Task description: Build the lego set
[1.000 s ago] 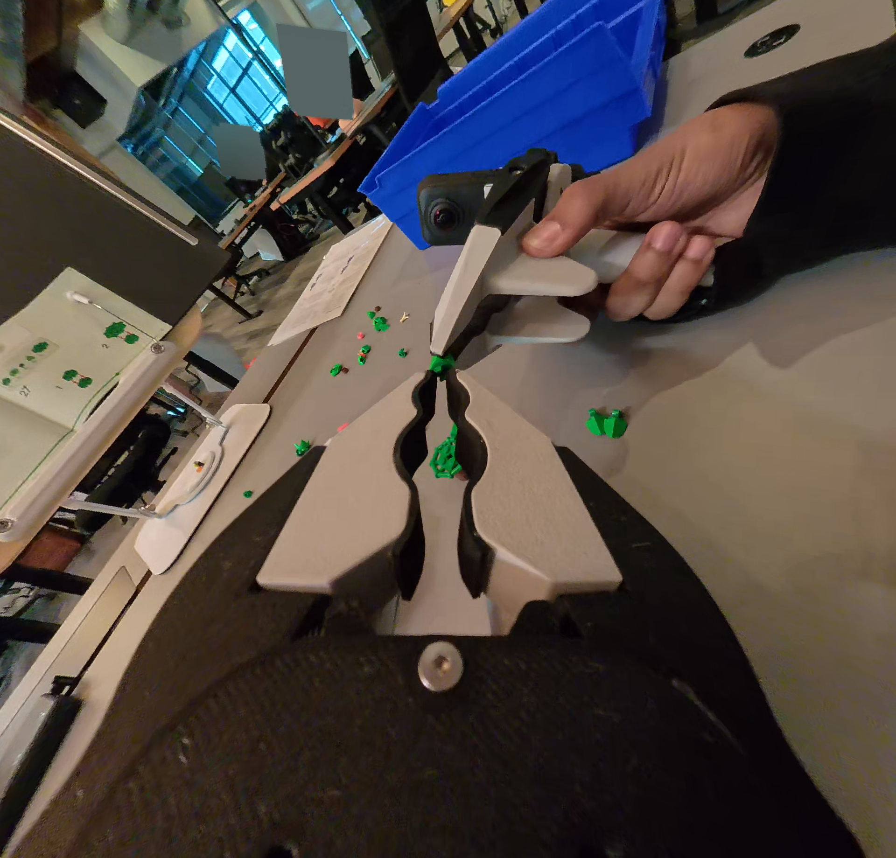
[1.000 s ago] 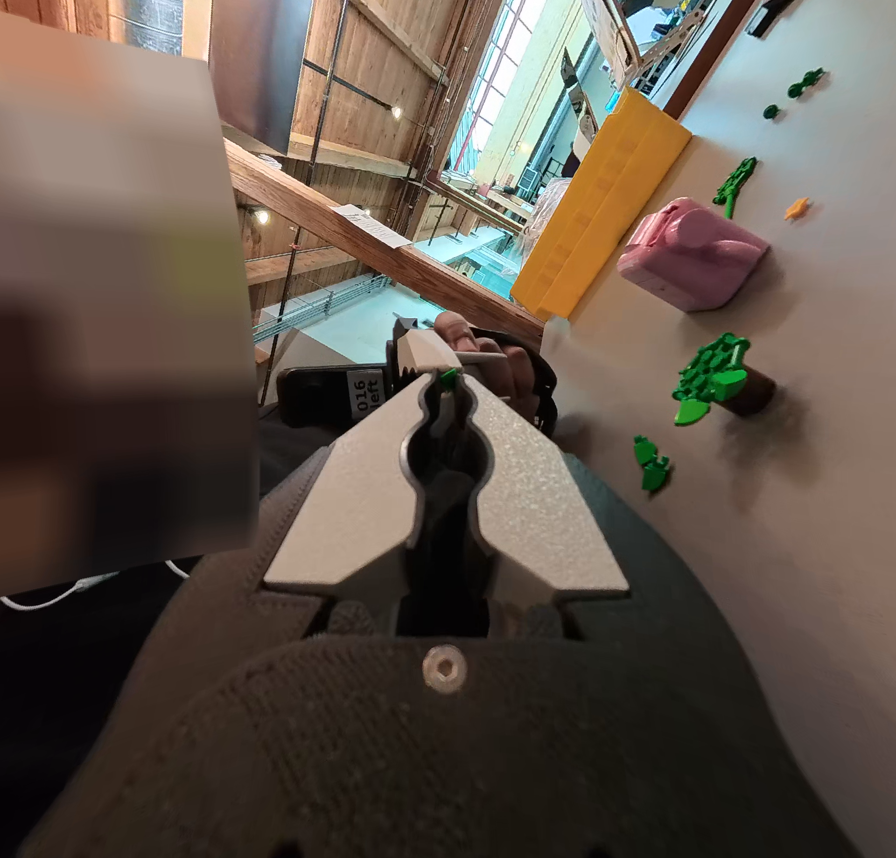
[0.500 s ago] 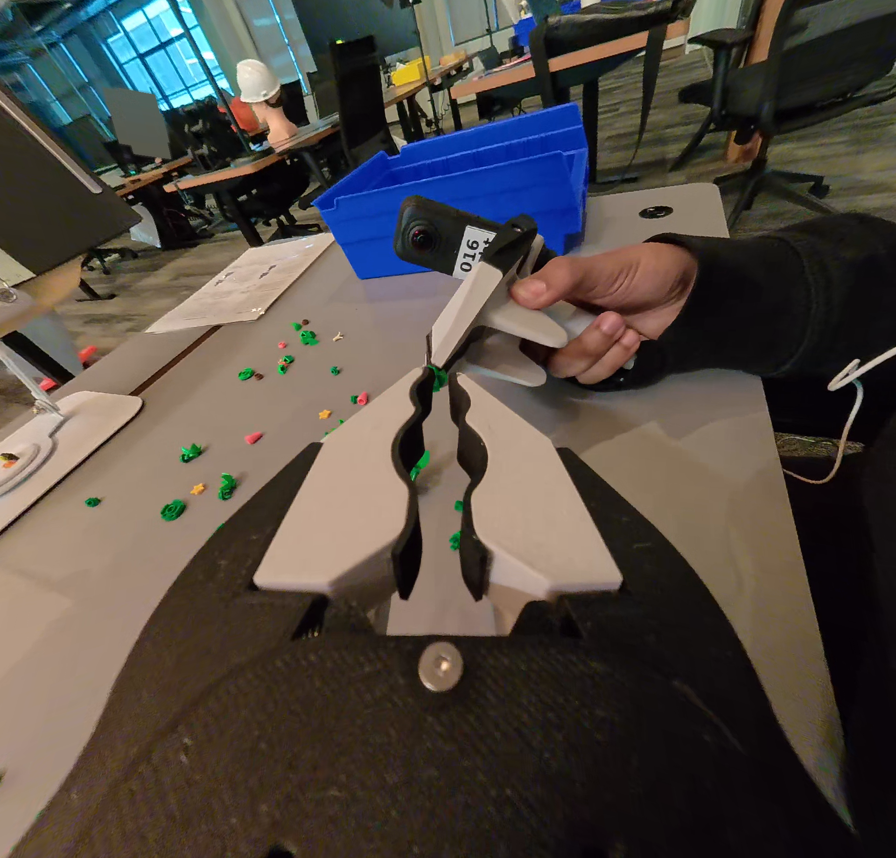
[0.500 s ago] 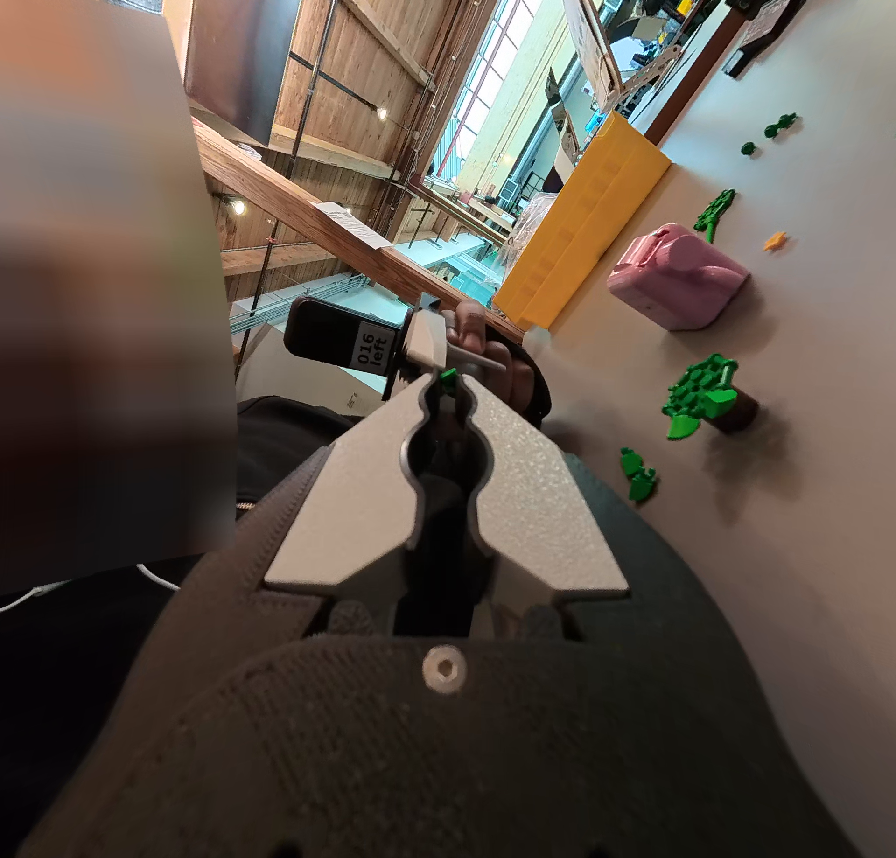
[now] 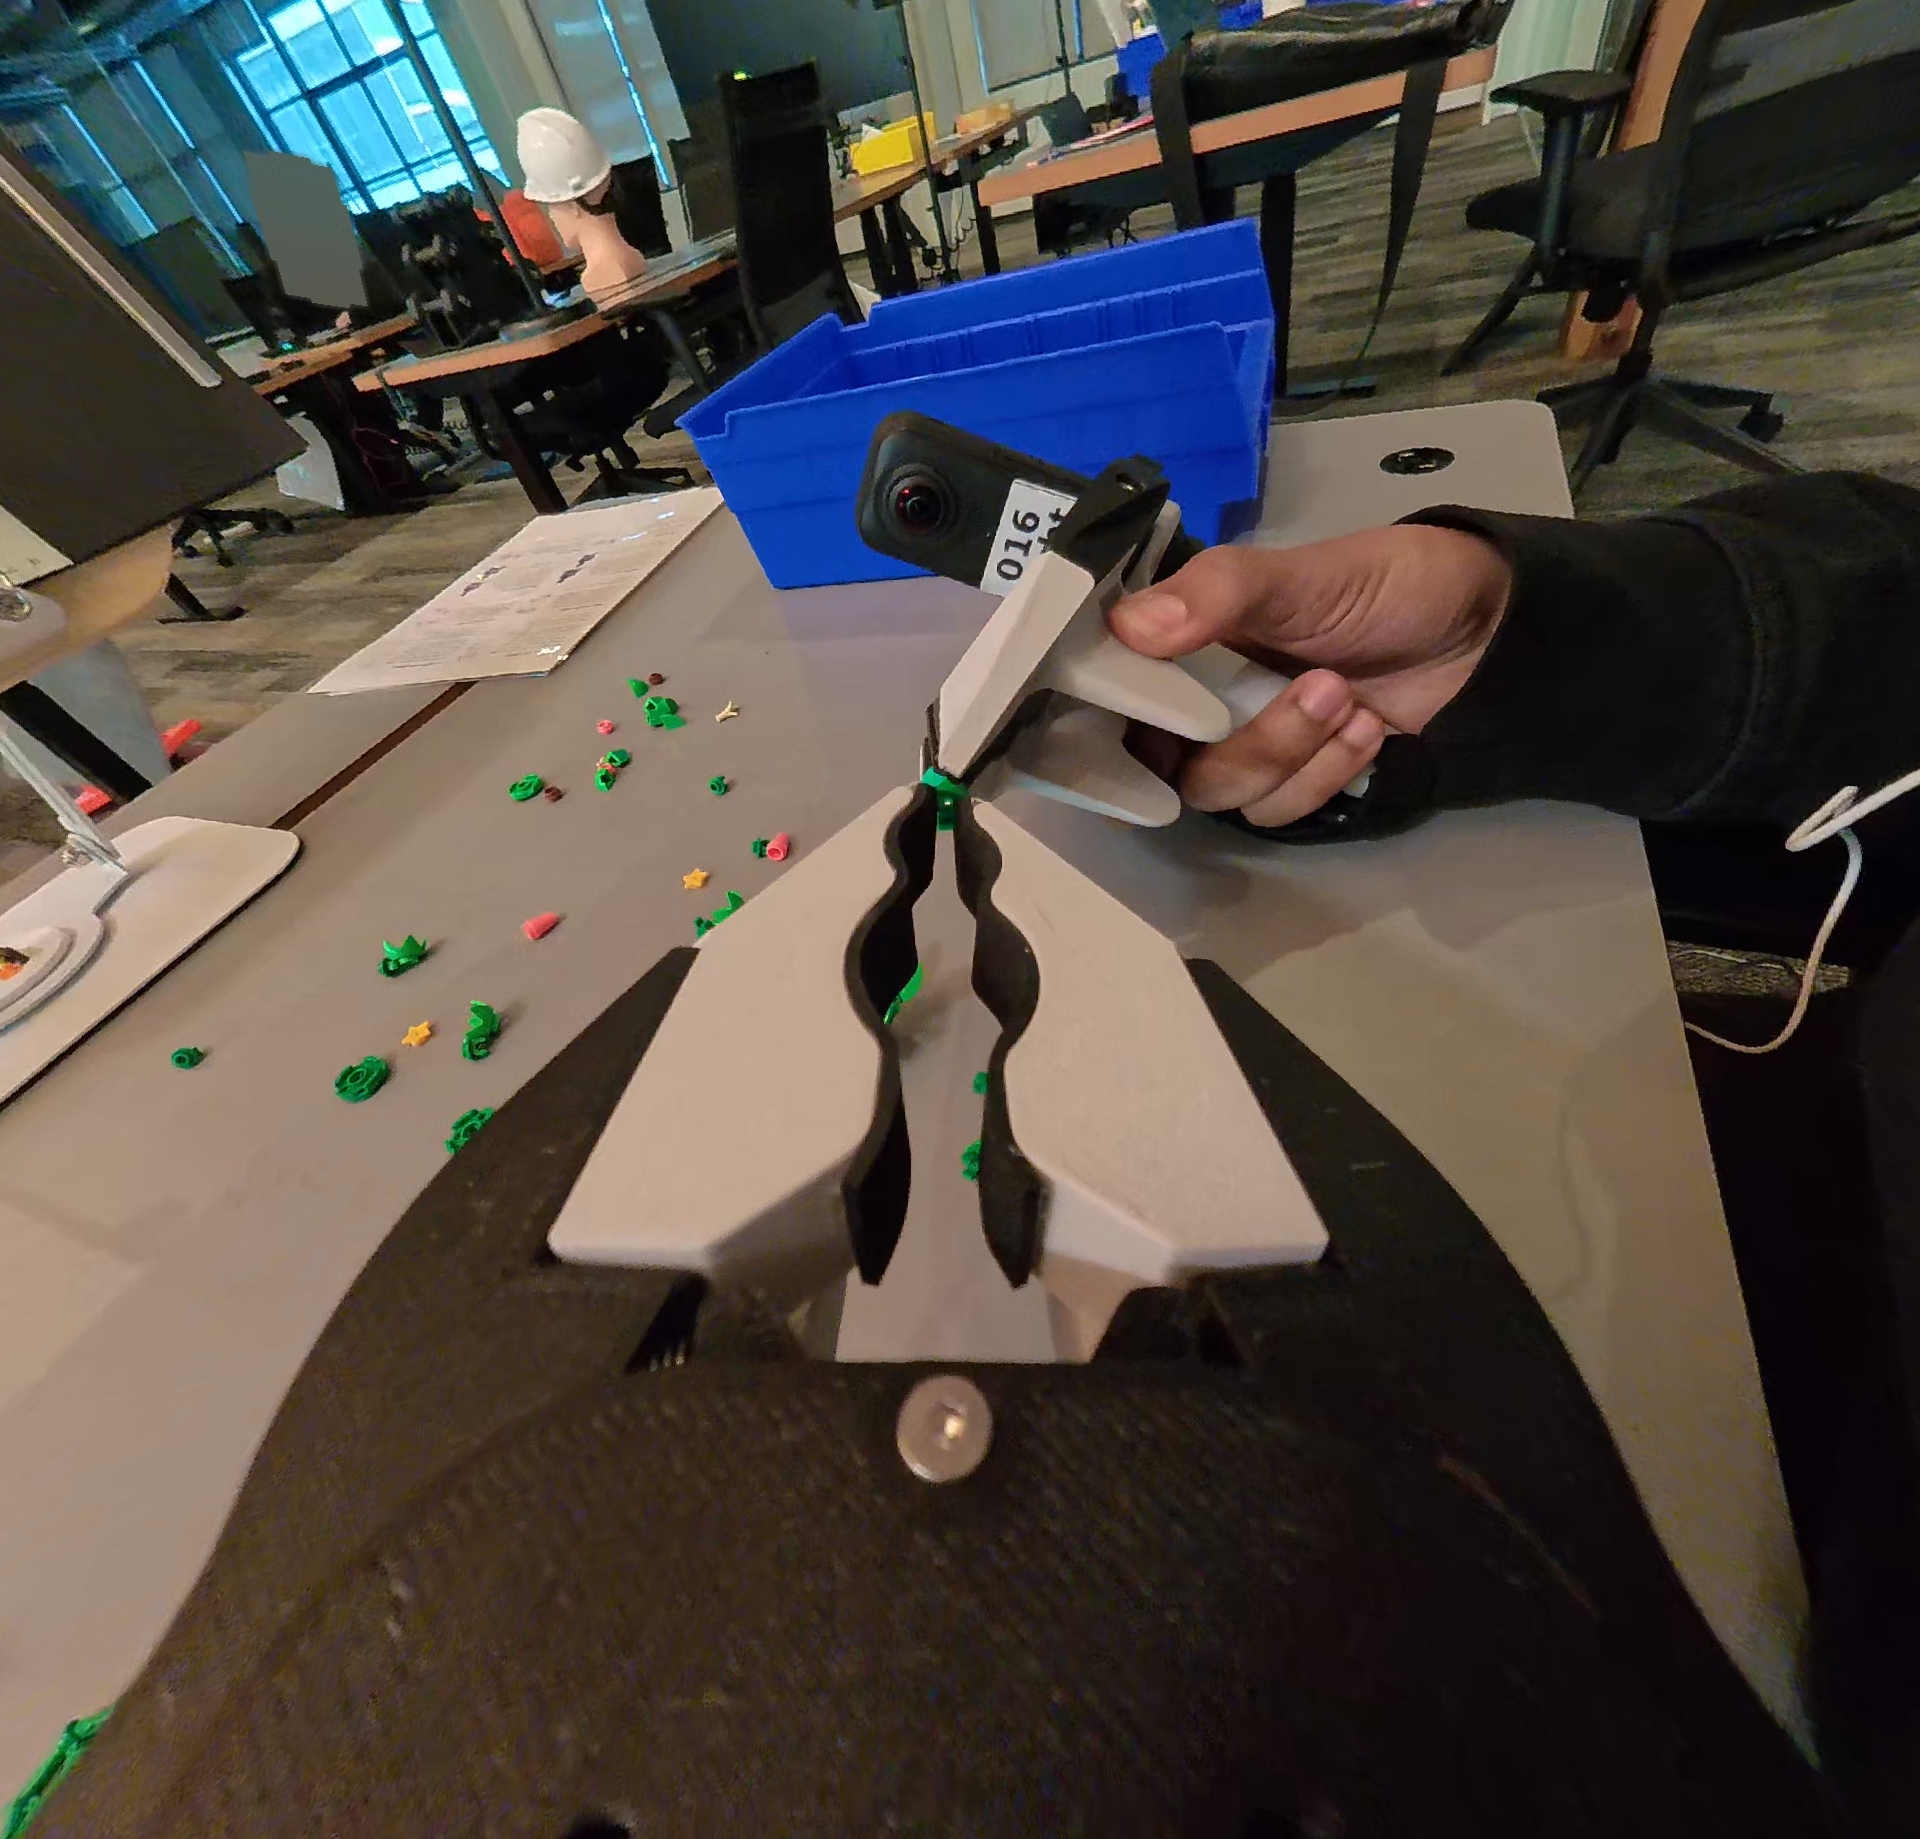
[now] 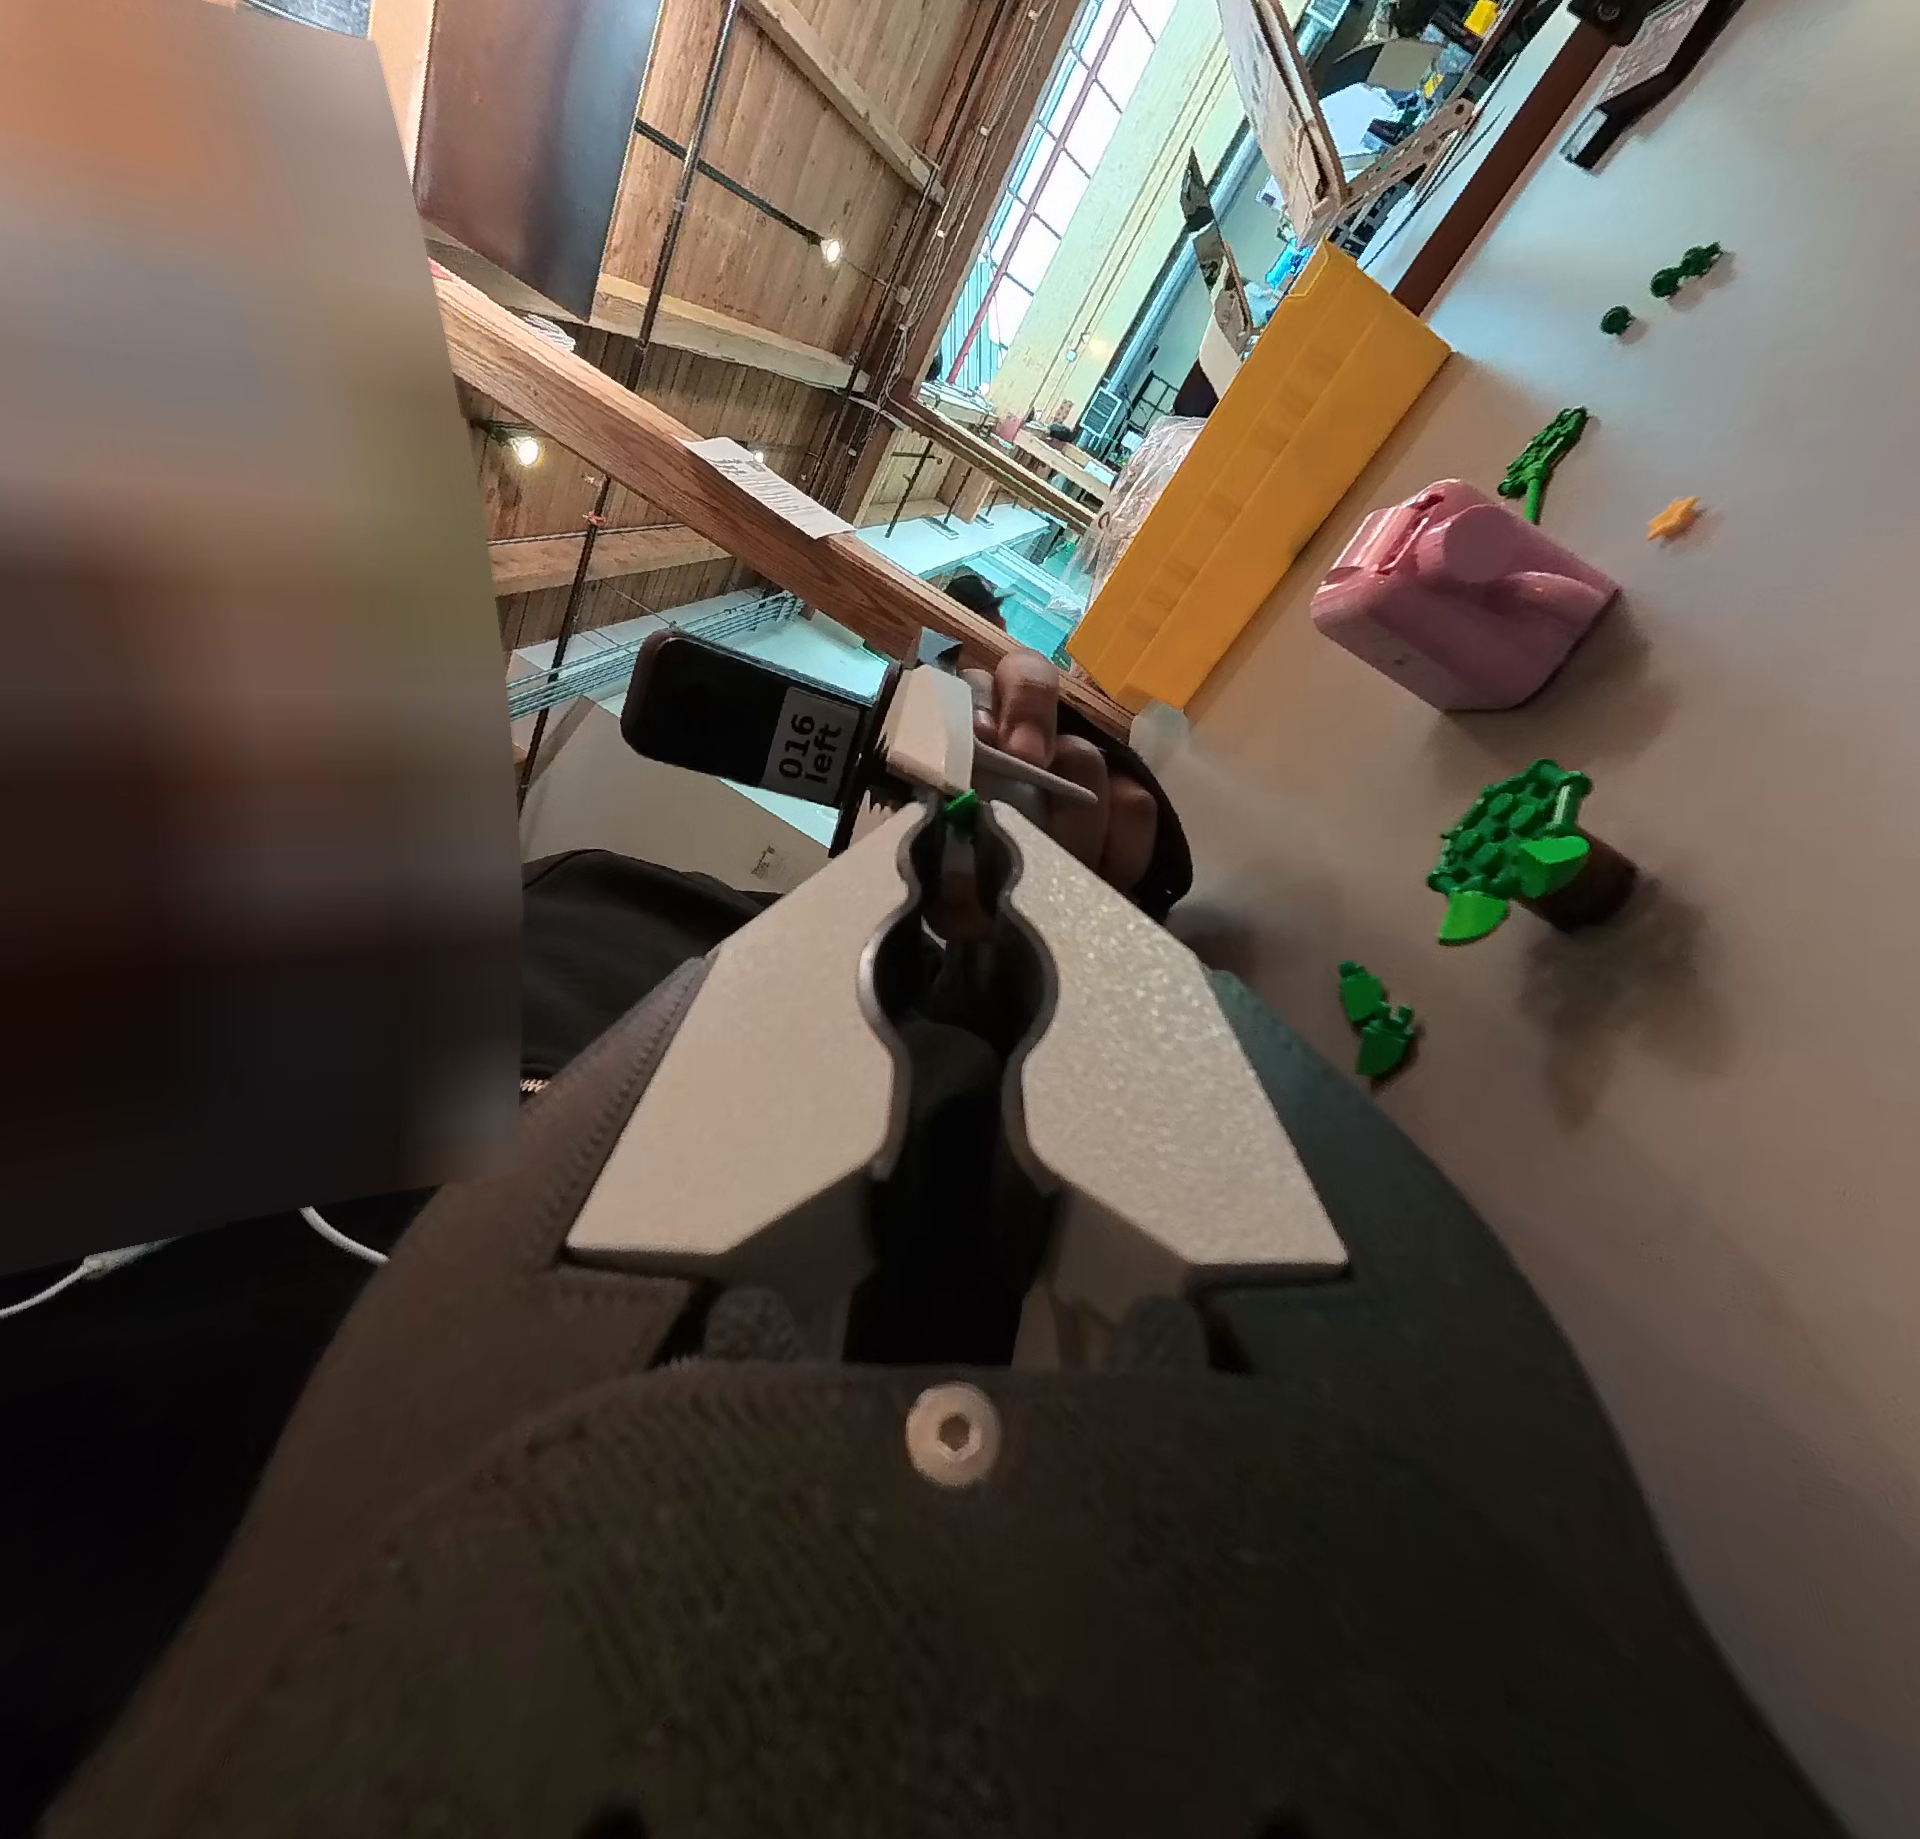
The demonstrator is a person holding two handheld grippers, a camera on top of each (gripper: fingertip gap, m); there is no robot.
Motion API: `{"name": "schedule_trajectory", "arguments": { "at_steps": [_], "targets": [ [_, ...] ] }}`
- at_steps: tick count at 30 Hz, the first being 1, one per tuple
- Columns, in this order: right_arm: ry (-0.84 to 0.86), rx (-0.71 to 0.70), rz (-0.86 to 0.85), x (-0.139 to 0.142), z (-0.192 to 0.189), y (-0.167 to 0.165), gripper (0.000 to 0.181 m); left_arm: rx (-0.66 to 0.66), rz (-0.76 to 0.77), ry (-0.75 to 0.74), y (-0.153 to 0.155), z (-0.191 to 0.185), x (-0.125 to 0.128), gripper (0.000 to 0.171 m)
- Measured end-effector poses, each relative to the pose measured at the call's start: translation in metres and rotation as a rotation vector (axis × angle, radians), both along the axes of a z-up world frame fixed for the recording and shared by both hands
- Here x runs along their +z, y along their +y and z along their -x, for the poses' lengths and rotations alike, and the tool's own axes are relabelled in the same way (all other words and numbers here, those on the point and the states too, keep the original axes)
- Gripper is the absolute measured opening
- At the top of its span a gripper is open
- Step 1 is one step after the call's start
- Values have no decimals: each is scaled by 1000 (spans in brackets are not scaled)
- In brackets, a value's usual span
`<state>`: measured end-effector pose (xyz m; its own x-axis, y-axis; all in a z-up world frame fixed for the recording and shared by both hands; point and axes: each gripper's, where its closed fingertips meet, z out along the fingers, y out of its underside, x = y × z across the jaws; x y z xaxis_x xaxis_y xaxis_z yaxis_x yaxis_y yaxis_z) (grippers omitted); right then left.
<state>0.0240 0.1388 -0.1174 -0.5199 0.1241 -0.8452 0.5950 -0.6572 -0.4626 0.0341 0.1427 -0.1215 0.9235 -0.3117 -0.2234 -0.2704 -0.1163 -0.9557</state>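
- Above the grey counter (image 5: 1403,1010), held in mid-air, the two tongs meet tip to tip over one small green piece (image 5: 943,790): the left tongs (image 5: 940,802) are nearly closed and pinch it at the very tip, and the right tongs (image 6: 961,823) are closed down on the same piece from the other side.
- With so little of the piece inside either grip, I judge the main risk to be that it slips or pops out if either hand twists or presses off-line. It would then drop among the loose bits and be hard to pick out.
- A second risk is a skewed join: the tongs hide the piece from both sides, so I cannot tell whether it is one part or two, or whether anything is seated.
- Beyond the counter is an open workshop with desks, office chairs, tall windows and timber walls.
- A blue bin (image 5: 987,418) sits at the counter's far edge, with a printed sheet (image 5: 520,594) to its left.
- A yellow bin (image 6: 1247,501) stands on the other side, near a pink block (image 6: 1455,594).
- A half-built green plant on a brown base (image 6: 1517,844) stands apart from the tongs, with a green leaf pair (image 6: 1377,1031) just beside it.
- Scattered green, pink and orange bits (image 5: 478,1020) dot the counter to the left.
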Motion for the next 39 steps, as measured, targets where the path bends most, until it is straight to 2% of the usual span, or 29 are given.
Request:
{"name": "schedule_trajectory", "arguments": {
  "at_steps": [20, 24, 27, 31, 39],
  "targets": [
    [-2, -4, 17, 0, 0, 2, 5, 59, -24, 130, 2, 1, -3, 0],
    [-3, -7, 9, 0, 0, 2, 4, 41, -15, 87, 2, 1, -3, 1],
    [-3, -9, 8, 0, 1, 2, 4, 12, -10, 31, 1, -1, -1, 10],
    [-1, -11, 15, 0, 0, 3, 4, 19, -18, 36, 1, 0, 0, 1],
    [1, 0, 17, 0, 0, 1, 4, 22, -14, 61, 1, 0, -2, 0]
  ]
}}
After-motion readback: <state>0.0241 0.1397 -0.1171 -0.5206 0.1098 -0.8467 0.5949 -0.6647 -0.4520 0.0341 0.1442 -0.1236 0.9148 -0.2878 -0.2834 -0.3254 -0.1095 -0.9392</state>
